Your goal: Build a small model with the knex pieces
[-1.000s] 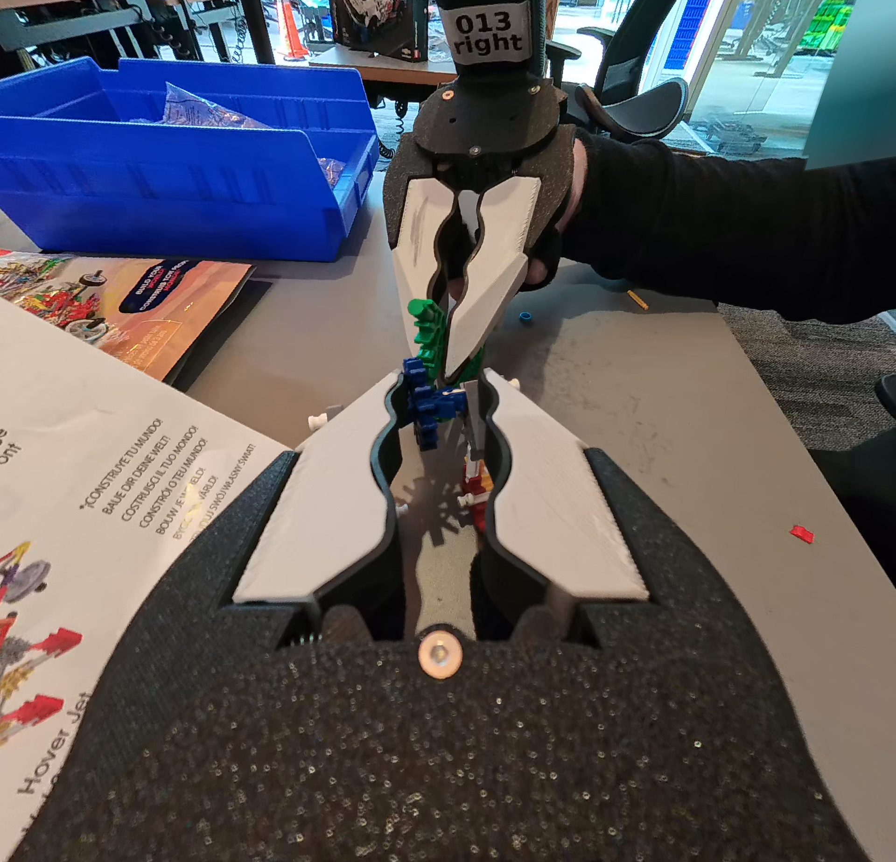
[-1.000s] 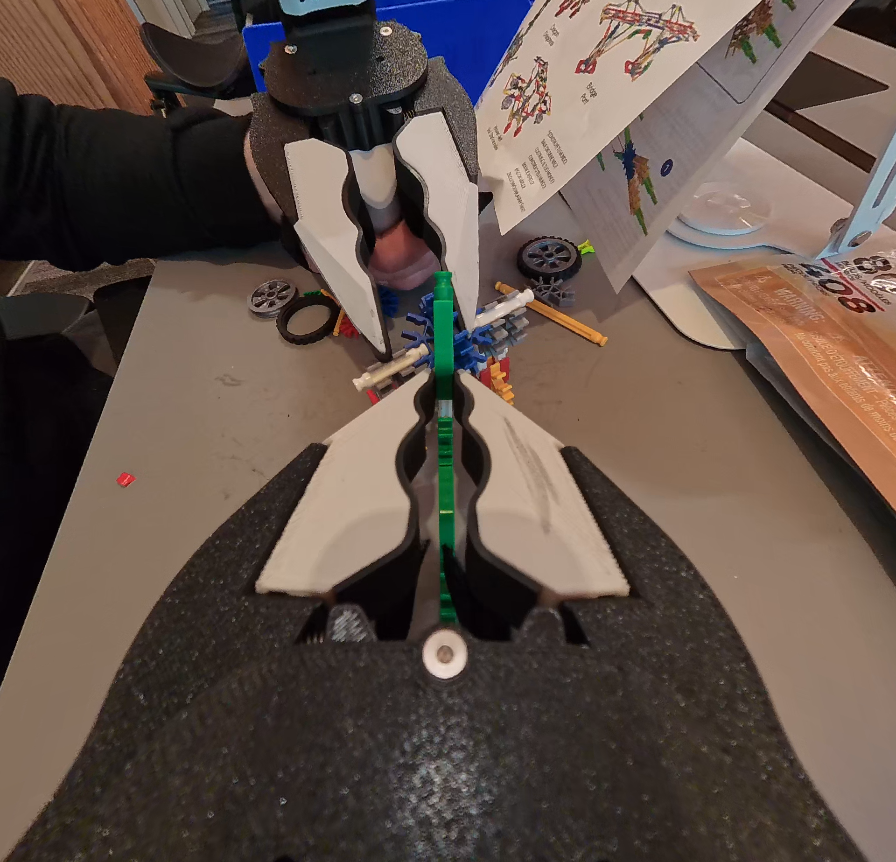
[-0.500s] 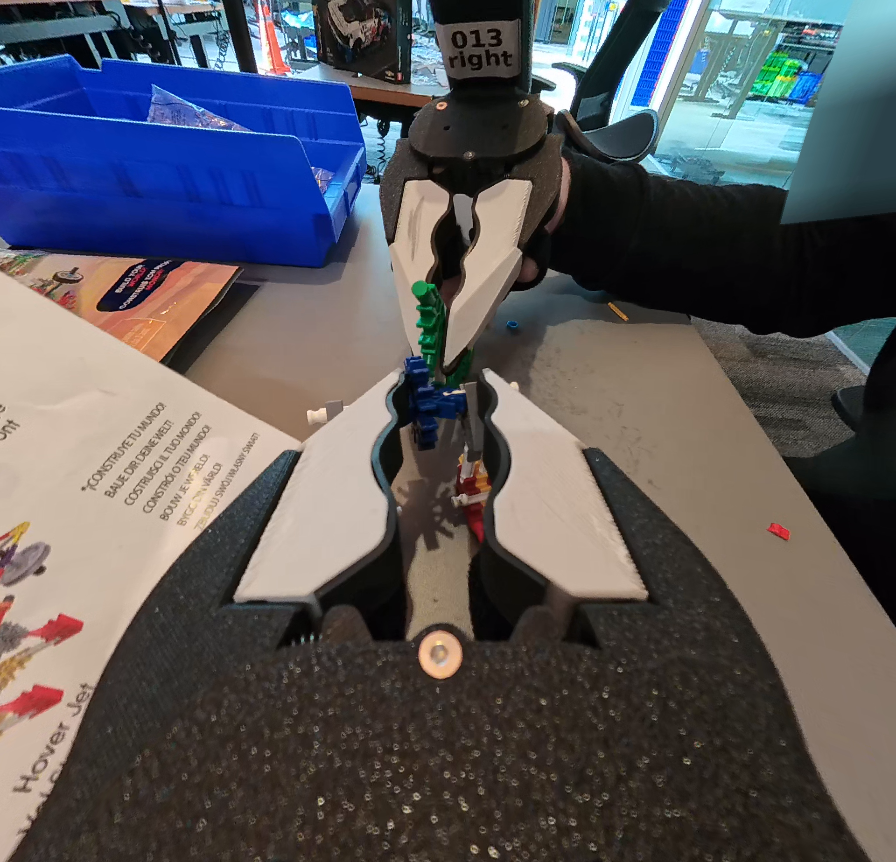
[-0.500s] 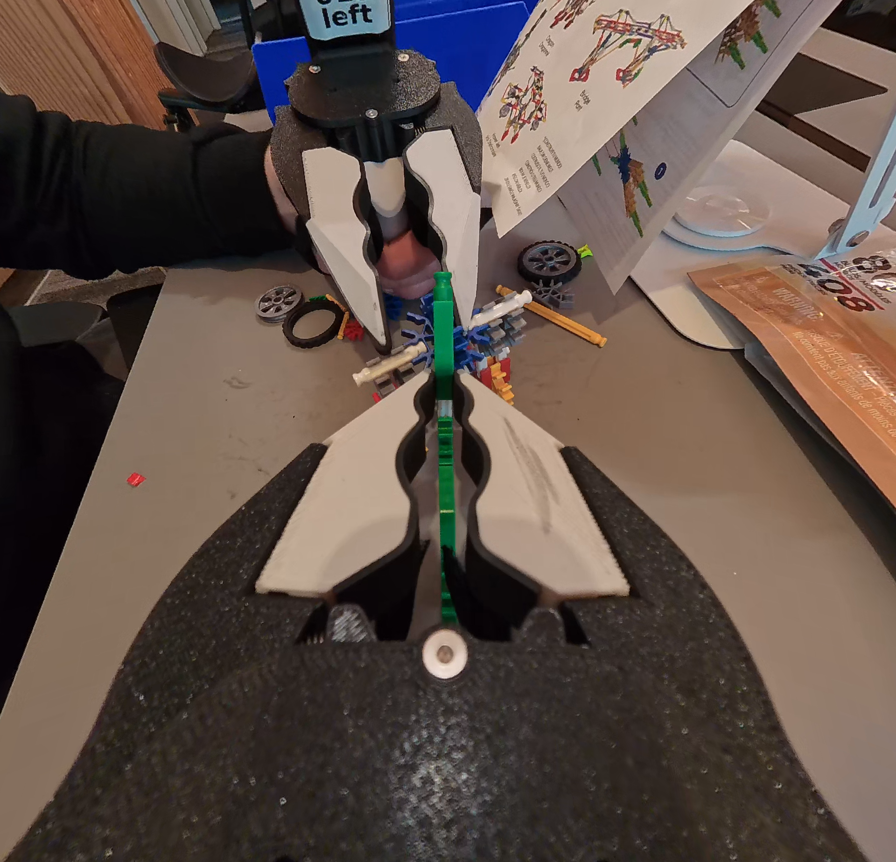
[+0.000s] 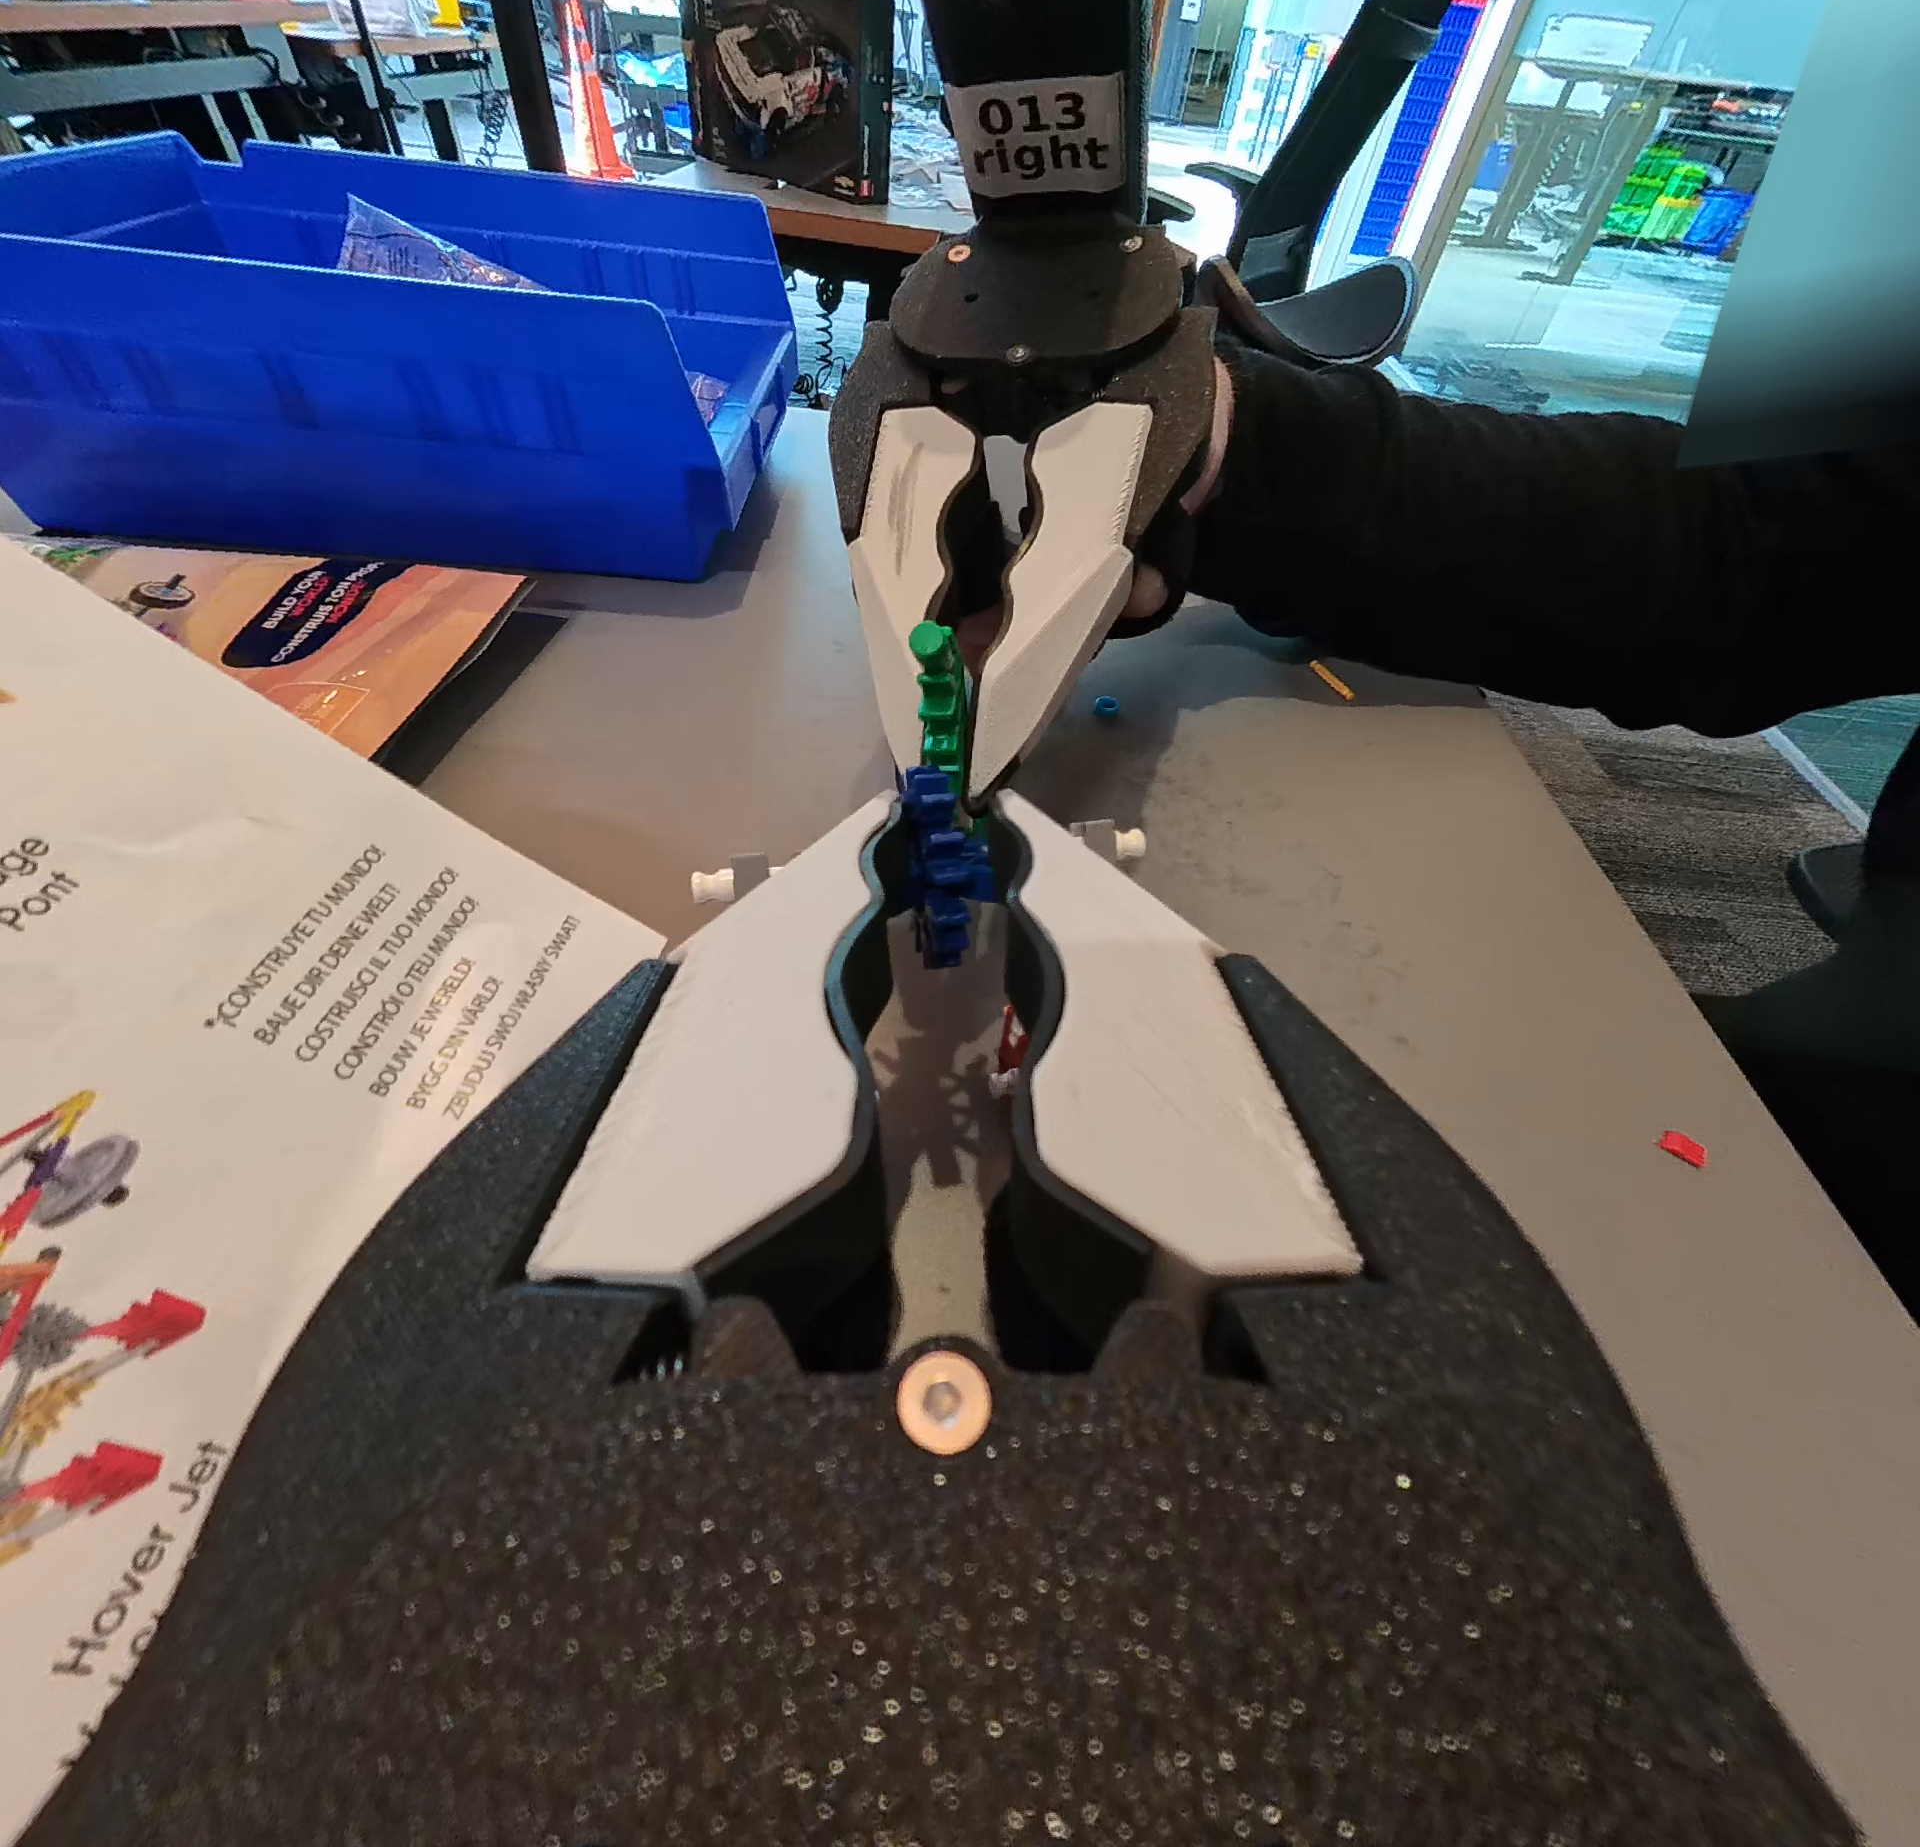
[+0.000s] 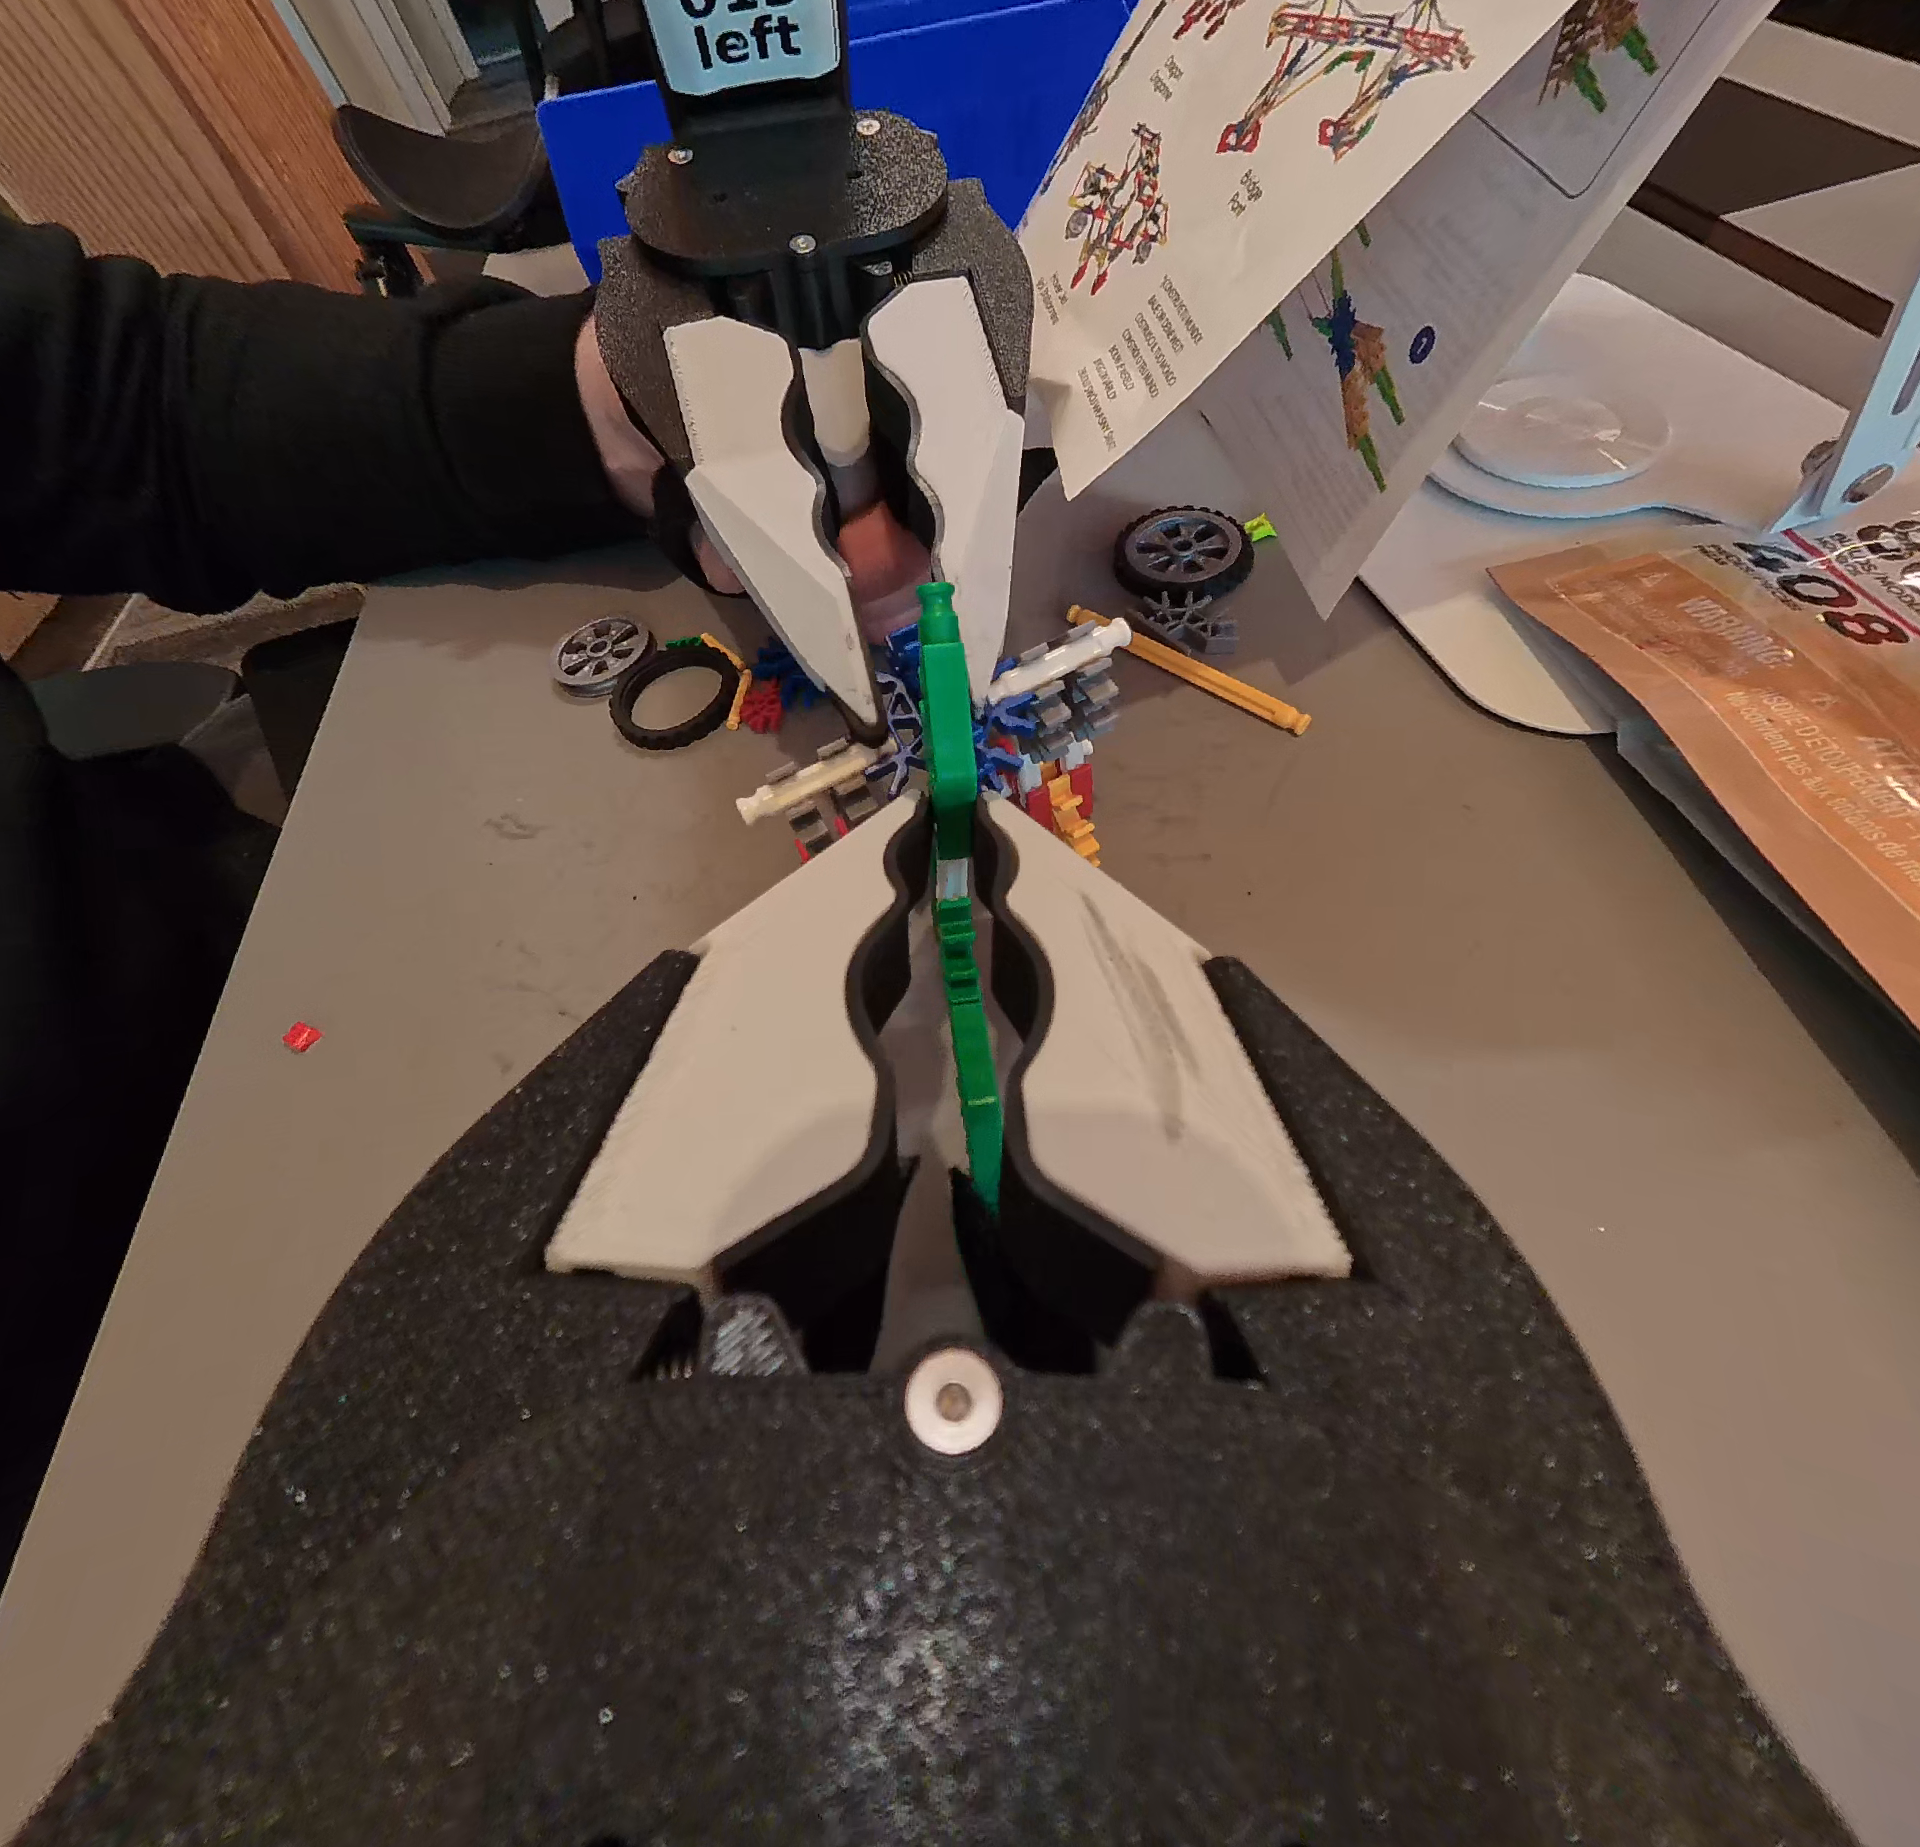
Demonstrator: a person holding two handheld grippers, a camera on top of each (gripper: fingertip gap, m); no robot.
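R gripper was clamped on a green toothed strip, held on edge w/ its far end sticking out past the tips toward the other gripper. In the left wrist view the same R gripper came down from above, the green strip rising between its white fingers.

L gripper was closed on a blue snowflake-type connector, pinched right at the fingertips. Green strip met the blue connector at that spot, touching or just beside; couldn't tell if they were joined. From the right wrist view the L gripper pointed down into a cluster of blue, grey, red & yellow pieces, w/ a white rod poking out to one side.

Both grippers sat tip to tip over a grey table. Around the cluster: a black tyre ring and a grey wheel hub beside it, a complete wheel, a yellow rod. A small red bit lay well apart on bare table.

Farther out: a printed instruction sheet just beside the L gripper, a blue bin behind it holding a clear bag, a brown pouch at the table edge near the R gripper. A black sleeve ran off behind the R gripper.
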